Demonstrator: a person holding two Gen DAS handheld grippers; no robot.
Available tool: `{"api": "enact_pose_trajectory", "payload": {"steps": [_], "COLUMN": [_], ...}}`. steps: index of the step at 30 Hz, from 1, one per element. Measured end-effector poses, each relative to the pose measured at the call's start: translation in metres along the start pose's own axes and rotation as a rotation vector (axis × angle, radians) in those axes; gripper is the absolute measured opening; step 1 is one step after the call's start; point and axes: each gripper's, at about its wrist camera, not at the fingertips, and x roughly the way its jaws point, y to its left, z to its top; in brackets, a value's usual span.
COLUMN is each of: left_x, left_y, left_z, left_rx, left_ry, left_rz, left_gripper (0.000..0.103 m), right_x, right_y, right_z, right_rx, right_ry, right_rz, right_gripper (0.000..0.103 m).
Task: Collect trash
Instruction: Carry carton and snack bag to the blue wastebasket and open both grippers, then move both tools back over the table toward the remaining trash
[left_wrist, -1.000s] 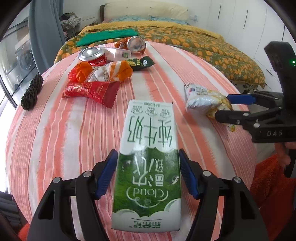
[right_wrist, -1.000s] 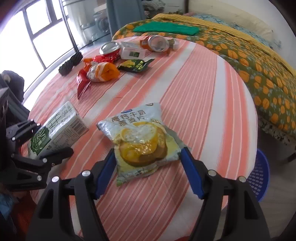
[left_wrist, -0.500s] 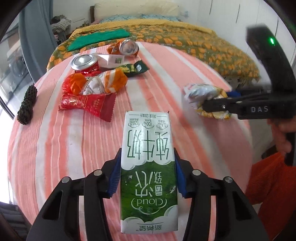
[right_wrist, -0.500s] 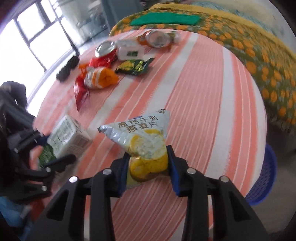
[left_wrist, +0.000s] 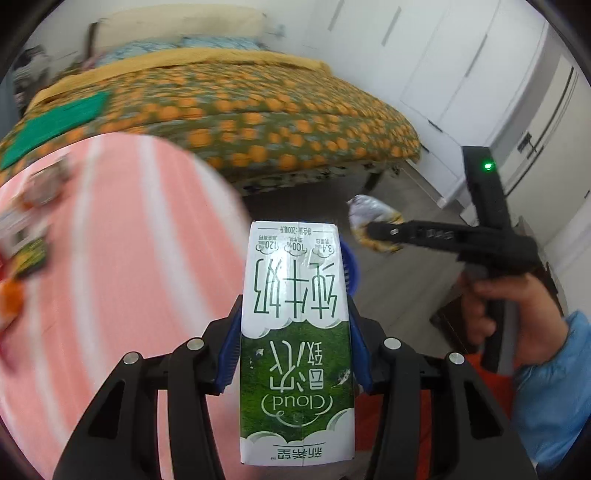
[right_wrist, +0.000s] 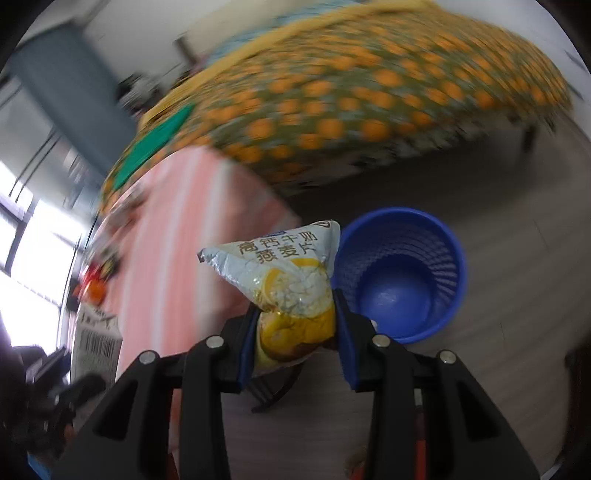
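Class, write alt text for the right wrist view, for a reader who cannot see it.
The right gripper is shut on a crumpled oatmeal packet, held in the air beside an open blue basket on the floor. Behind, blurred, are a pink striped table and an orange-patterned bed.

left gripper (left_wrist: 295, 354): clamped on milk carton (left_wrist: 295, 332), held off the striped table (left_wrist: 110, 258) | right gripper (left_wrist: 373, 232): pinching oat packet (left_wrist: 369, 214) above the floor, gripped by hand (left_wrist: 517, 317) | bin (left_wrist: 349, 266): blue rim behind carton | bed (left_wrist: 240, 122) behind
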Motion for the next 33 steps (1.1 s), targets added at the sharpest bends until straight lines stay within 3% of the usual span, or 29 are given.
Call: {"api": "enact_pose_trajectory", "payload": {"steps": [6,13,14,15,16,17,20,23,25,28,31,33], "left_x": [0.129,0.252,0.261,0.277,0.283,0.293,0.291,0.266,0.226,0.159,0.079,0.039], "left_y": [-0.047,-0.055,-0.052,-0.051,-0.049,-0.049,-0.046,-0.052,-0.062,-0.072,-0.060,-0.041], "left_z": [0.041,0.050,0.051,0.052,0.052,0.054,0.059,0.066,0.071,0.067,0.042,0.017], "left_rx": [0.022,-0.022,-0.028,-0.034,-0.036,-0.036,-0.028,-0.029,-0.029,-0.005,0.008,0.013], "left_ry": [0.078,0.159,0.162,0.160,0.163,0.169,0.171,0.125,0.059,-0.036,-0.120,-0.136], "left_rz": [0.024,0.026,0.031,0.041,0.047,0.064,0.080,0.063,0.035,0.012,0.006,0.038], "left_gripper": [0.050,0.051,0.052,0.060,0.069,0.070,0.070,0.072,0.074,0.080,0.089,0.091], "right_x": [0.047,0.095,0.099,0.101,0.101,0.100,0.086,0.056,0.031,-0.001,-0.021,-0.025], "right_y": [-0.087,-0.134,-0.139,-0.142,-0.145,-0.149,-0.156,-0.153,-0.140,-0.107,-0.052,-0.012], "right_z": [0.029,0.044,0.046,0.048,0.051,0.053,0.058,0.061,0.061,0.055,0.034,0.015], "right_rx": [0.161,0.256,0.261,0.264,0.271,0.278,0.282,0.244,0.197,0.102,-0.037,-0.135], "right_ry": [0.006,0.048,0.042,0.036,0.025,0.009,-0.038,-0.119,-0.187,-0.279,-0.342,-0.363], "right_rz": [0.019,0.056,0.060,0.065,0.068,0.062,0.057,0.014,-0.034,-0.111,-0.151,-0.151], "right_gripper": [0.036,0.038,0.040,0.044,0.060,0.066,0.066,0.068,0.069,0.084,0.085,0.085]}}
